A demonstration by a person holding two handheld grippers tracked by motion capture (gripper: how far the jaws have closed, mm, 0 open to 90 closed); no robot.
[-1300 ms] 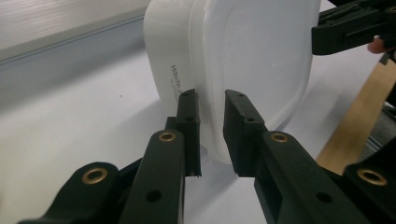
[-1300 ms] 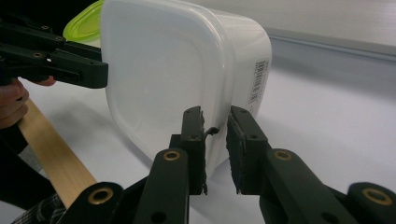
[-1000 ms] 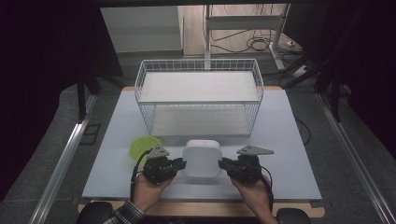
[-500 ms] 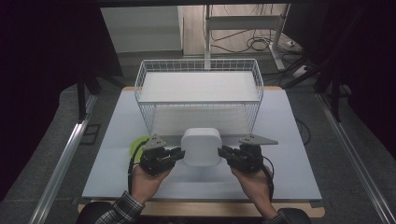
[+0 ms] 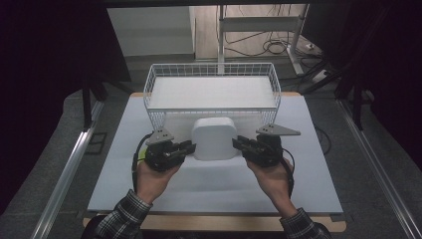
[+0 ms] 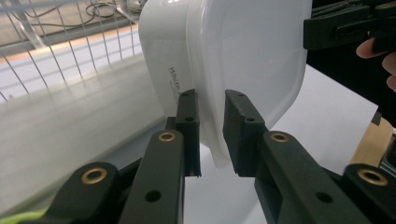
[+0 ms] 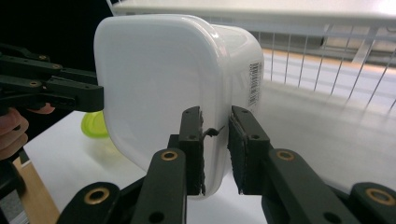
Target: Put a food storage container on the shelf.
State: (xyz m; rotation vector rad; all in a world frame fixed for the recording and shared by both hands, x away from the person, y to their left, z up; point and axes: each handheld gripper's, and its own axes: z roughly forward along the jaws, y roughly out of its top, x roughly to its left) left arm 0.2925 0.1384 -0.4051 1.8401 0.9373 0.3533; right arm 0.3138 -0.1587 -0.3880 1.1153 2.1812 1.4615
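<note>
At the bottom of the high view, two hands come in, each with a tool. The left tool (image 5: 185,148) and the right tool (image 5: 240,143) sit at mid-frame on opposite sides of a white lidded container (image 5: 214,138), and each has its jaws narrowed onto the rim on its side. In the left gripper view the jaws pinch the thin lip where lid meets body; in the right gripper view the jaws clamp the same lip on the far side. Gripping both edges likely keeps the broad, smooth box level, since one tool alone would let it tip. The container appears lifted off the white tabletop (image 5: 308,179), hanging just before the wire basket (image 5: 211,74) in the upper middle of the frame, probably its destination. A green object (image 7: 95,125) lies on the tabletop behind the left tool.
</note>
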